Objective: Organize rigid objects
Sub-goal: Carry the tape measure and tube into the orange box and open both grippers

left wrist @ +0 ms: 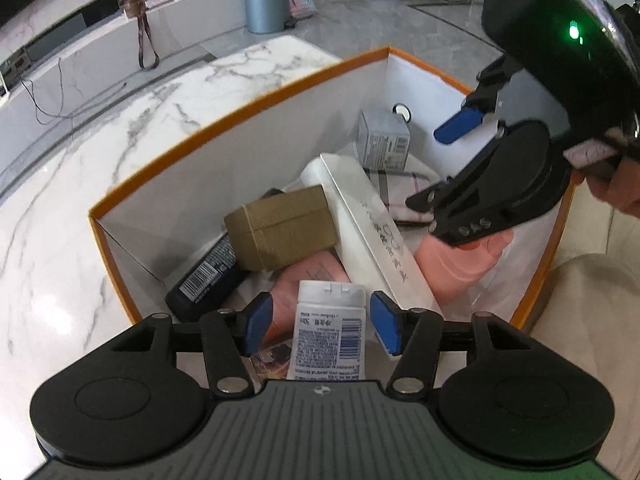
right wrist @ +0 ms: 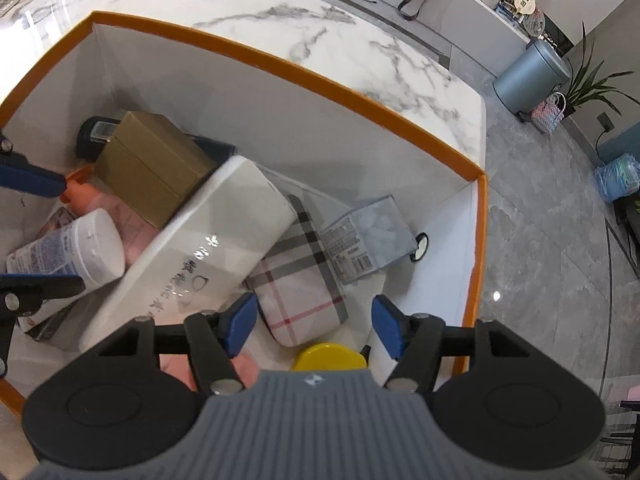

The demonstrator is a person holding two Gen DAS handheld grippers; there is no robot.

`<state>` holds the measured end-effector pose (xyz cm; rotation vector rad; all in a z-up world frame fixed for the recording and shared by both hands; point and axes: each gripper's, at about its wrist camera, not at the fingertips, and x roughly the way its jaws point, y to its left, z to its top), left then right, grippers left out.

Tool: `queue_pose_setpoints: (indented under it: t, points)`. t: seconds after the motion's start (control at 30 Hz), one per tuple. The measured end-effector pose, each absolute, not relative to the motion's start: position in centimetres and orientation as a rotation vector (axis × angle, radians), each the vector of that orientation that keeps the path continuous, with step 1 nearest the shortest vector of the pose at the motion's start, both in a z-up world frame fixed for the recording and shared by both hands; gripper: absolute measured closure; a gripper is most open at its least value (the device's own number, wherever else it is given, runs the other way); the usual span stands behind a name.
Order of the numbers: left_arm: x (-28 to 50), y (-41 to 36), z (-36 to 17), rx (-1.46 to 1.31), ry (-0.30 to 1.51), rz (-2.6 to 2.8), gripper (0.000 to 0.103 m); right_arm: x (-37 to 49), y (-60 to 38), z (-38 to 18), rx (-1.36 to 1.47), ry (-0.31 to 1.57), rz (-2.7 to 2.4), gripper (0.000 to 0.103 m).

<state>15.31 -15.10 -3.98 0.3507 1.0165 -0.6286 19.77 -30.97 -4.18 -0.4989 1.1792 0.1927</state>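
Both grippers hang over the orange-rimmed box (left wrist: 240,108). Left gripper (left wrist: 320,322) jaws stand open astride the white tube (left wrist: 330,320), untouched; right gripper (right wrist: 314,326) jaws stand open above the yellow lid (right wrist: 328,356), evidently releasing items for storage.

Bright daylight fills both pictures. The marble table (right wrist: 360,40) shines, edges bend round like a bowl, and far things look blurry.

- On the long white box (right wrist: 192,248) you see handwritten-style Chinese characters — too blurred to read.
- The white tube (left wrist: 328,332) bears a barcode and small print, illegible.
- The black bottle (left wrist: 208,280) at near left shows only a barcode.
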Motion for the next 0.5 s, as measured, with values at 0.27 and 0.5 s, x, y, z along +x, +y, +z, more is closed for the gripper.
queue_pose_setpoints:
  t: [0.27,0.5]
  points:
    - [15.0,-14.2,-1.8,0.322,0.931,-0.597,0.036,18.7,-30.0,-2.8,-0.521,1.149,0.199,0.039]
    - [13.7,-12.7,0.7,0.308,0.846,-0.572,0.037,16.8,-29.3,-0.3,-0.517,1.082,0.204,0.039]
